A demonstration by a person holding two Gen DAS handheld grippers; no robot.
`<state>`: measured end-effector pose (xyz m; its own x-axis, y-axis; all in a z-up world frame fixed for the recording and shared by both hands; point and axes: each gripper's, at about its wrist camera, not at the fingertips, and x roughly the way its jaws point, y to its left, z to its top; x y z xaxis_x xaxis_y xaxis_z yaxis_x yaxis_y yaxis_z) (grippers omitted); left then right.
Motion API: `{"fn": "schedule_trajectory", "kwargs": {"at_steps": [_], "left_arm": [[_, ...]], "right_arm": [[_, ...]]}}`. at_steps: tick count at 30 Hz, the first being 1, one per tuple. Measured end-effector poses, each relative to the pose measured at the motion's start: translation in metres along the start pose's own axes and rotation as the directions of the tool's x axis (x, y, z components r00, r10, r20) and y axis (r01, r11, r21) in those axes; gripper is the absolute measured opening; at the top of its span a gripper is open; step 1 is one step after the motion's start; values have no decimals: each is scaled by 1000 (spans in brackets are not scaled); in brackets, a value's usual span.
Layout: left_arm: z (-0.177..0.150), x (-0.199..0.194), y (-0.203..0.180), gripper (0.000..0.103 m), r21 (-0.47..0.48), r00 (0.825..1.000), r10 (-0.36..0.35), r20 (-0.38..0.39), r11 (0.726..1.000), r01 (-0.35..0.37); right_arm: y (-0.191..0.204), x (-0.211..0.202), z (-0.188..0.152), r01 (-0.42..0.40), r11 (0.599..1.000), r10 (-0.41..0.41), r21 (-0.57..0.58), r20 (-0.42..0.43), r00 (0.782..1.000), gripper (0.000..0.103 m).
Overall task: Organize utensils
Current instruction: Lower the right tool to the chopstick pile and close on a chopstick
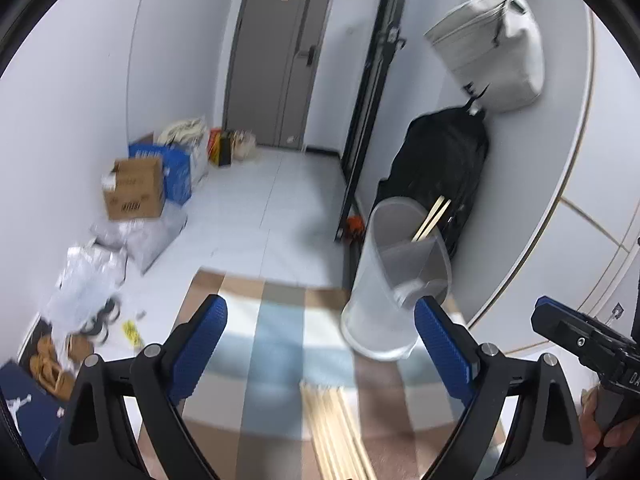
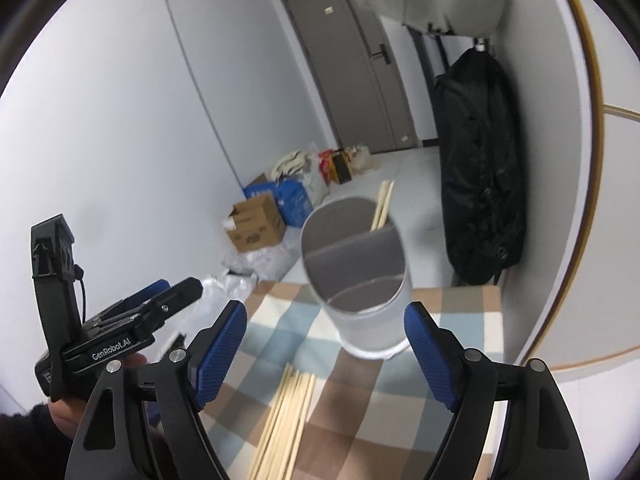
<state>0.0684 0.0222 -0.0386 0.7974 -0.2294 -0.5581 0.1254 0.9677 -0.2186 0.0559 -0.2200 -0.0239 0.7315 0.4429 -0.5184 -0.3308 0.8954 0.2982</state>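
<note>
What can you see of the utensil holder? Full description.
The utensil holder is a tall, frosted translucent cylinder, plastic by the look, standing upright on the checked tablecloth near the far edge. Grey dividers split its inside into compartments. Two wooden chopsticks lean in the far right compartment; the rest look empty. Neither gripper touches it.

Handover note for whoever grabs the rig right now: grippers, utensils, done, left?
Left gripper: open, empty, above the checkered cloth.
Right gripper: open, empty, facing the holder.
White divided holder stands upright at the cloth's far end.
Done: two chopsticks in holder, in its far-right compartment.
Left: loose chopsticks lie bundled on the cloth, nearer than the holder; pick them up and drop them in.
</note>
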Motion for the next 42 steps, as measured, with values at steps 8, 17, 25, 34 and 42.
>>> {"fn": "schedule_trajectory", "kwargs": {"at_steps": [8,17,25,34,42], "left_arm": [[-17,9,25,92,-30,997,48,-54,998,-50],[-24,15,33,92,18,988,121,-99,993,-120],[-26,28,56,92,-39,973,108,-204,992,-119],[-26,31,69,92,-86,966,108,-235,988,-131],[-22,31,77,92,-117,965,111,-239,983,-142]], "right_arm": [[14,53,-27,34,998,-44,-49,-213,976,81],[15,116,-59,77,994,-104,-83,-398,912,53],[19,154,-74,86,988,-138,-129,-490,860,36],[25,178,-76,119,976,-196,-182,-502,842,33],[37,190,-74,144,956,-258,-256,-497,828,33]]}}
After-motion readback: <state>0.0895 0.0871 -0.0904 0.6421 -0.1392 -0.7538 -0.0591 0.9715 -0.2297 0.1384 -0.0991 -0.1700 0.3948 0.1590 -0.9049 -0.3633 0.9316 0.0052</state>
